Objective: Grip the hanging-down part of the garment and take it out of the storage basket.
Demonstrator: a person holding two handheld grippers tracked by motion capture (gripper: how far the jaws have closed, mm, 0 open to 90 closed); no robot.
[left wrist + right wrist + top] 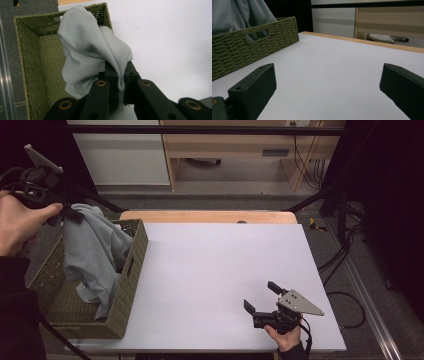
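Note:
A light grey cloth (95, 252) hangs out of an olive woven basket (131, 280) at the table's left. My left gripper (70, 215), held up above the basket's far end, is shut on a pinched fold of that cloth (95, 52), which drapes down from the jaws into the basket (32, 65). The fold is squeezed at my left gripper (121, 83) between the two pads. Low over the table near its front right corner, my right gripper (261, 297) stands open with nothing between its jaws; it faces the basket (242, 50) and the cloth (239, 13) across bare tabletop.
The white tabletop (215, 270) stretches between the basket and my right gripper. A wooden strip (207, 216) edges the far side. Cables (345, 265) trail on the floor to the right, and a dark frame bar (200, 130) crosses above the far end.

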